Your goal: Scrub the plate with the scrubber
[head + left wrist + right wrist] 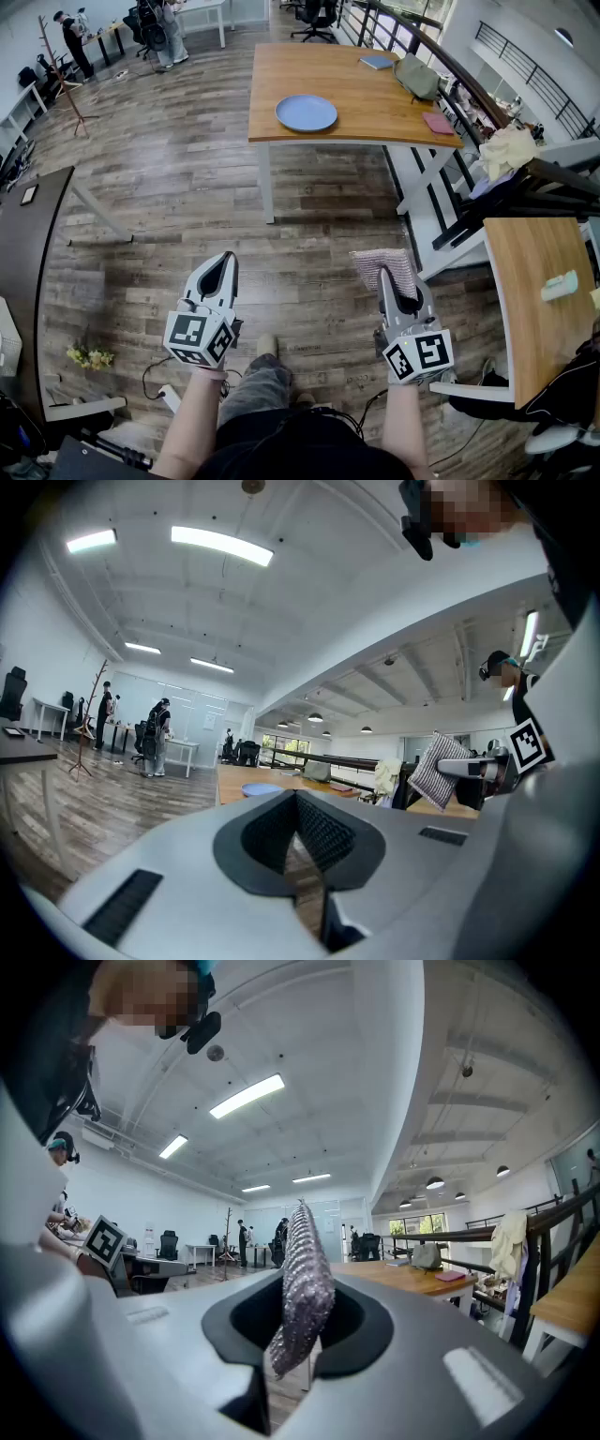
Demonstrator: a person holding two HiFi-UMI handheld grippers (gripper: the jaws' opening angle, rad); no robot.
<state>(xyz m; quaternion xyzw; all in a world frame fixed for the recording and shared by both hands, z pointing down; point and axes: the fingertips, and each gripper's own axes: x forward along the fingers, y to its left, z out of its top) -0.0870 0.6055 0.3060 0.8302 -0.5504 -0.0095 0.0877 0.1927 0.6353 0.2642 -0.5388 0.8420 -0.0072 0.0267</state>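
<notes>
A blue plate point(306, 112) lies on a wooden table point(375, 103) far ahead, well beyond both grippers; it shows small in the left gripper view as the plate point(261, 787). My right gripper point(382, 272) is shut on a pinkish-grey woven scrubber point(384, 267), which stands on edge between its jaws as the scrubber point(302, 1283). My left gripper point(226, 258) is shut with nothing in it, its jaws meeting at the tips point(298, 797). Both are held level over the wood floor, side by side.
On the table also sit a blue book point(377, 62), a grey bag point(417, 75) and a pink pad point(438, 122). A second wooden table point(534, 300) stands at right, a dark desk point(23, 244) at left. Railings point(469, 94) run behind. People point(73, 42) stand far back.
</notes>
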